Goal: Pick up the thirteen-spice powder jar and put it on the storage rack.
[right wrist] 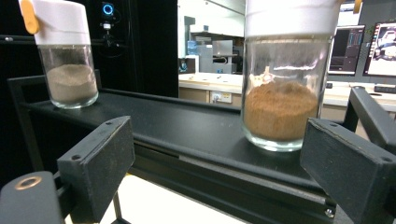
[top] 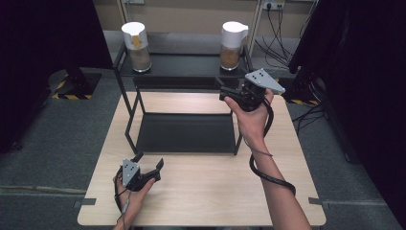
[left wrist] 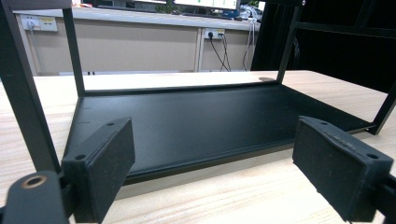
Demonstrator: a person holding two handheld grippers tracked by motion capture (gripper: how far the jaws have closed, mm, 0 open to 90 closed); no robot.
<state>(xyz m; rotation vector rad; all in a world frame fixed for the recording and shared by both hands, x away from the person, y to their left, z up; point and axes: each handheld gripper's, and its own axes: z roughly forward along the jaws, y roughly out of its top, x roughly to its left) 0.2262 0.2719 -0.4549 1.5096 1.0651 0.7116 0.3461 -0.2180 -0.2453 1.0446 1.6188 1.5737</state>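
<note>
Two glass jars with white lids stand on the black rack's top shelf (top: 186, 64): the brown-powder jar (right wrist: 282, 79) directly ahead of the right gripper (top: 229, 92), the pale-powder jar (right wrist: 67, 60) well apart. No legible labels. Both grippers are spread, empty; the left gripper (top: 149, 163) is low over the worktop (top: 201, 187).

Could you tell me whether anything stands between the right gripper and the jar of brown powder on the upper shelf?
Nothing visible does. The right gripper is open, facing the brown-powder jar, with just the shelf's front edge below its line. The other jar stands well aside.
</note>
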